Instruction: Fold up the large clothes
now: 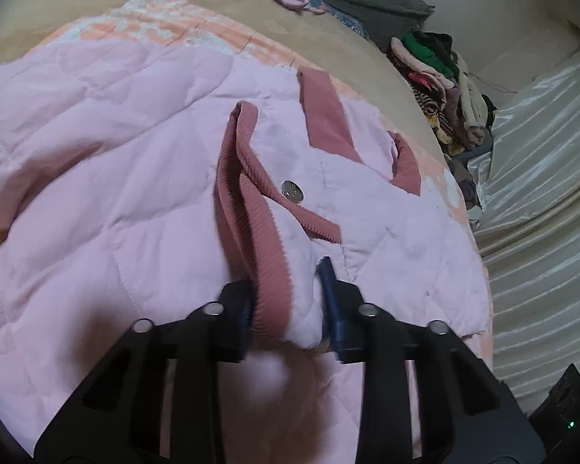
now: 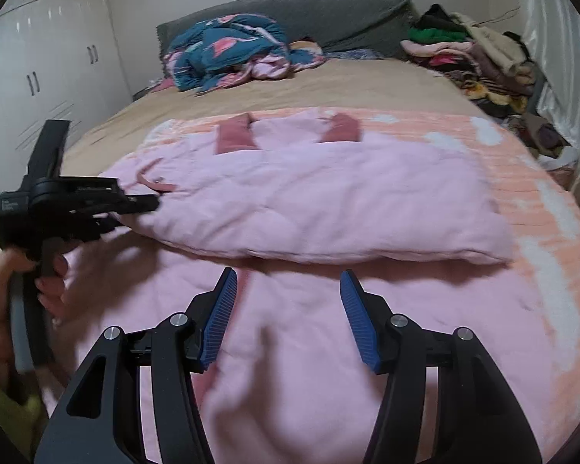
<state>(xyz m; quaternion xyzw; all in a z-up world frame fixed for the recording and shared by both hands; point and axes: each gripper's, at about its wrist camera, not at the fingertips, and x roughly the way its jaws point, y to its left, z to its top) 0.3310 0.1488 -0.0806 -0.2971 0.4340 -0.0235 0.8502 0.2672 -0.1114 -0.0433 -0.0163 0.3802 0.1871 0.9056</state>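
- Left wrist view: left claw (image 1: 290, 297) is pinched on the pink quilted jacket (image 1: 116, 178) at its collar end, gripping a bunch of pink fabric and the dusty-rose ribbed collar trim (image 1: 251, 208) between the pads.
- Silver snap button (image 1: 292, 190) sits just beyond the grip; two ribbed cuffs (image 1: 328, 116) lie farther out.
- Jacket spreads away from the claw and to the left over a peach blanket (image 1: 197, 34) on the bed (image 1: 348, 73).
- Clothes pile (image 1: 444, 89) far right, well apart.
- Right wrist view: right claw (image 2: 288, 317) is spread, nothing between the blue pads, hovering over the near pink layer.
- Jacket (image 2: 309, 201) lies directly ahead of it, folded band with long axis running left-right across the bed; cuffs (image 2: 234, 135) on the far edge.
- Left claw (image 2: 150, 203), held by a hand (image 2: 27, 294), meets the left end of that band.
- Judgement: left end is secured, right end of the band is free. Right claw is the nearer one to it, so it likely has to go far-right to pinch that end before the next fold.
- Risk: puffy fabric may slip from a shallow pinch.
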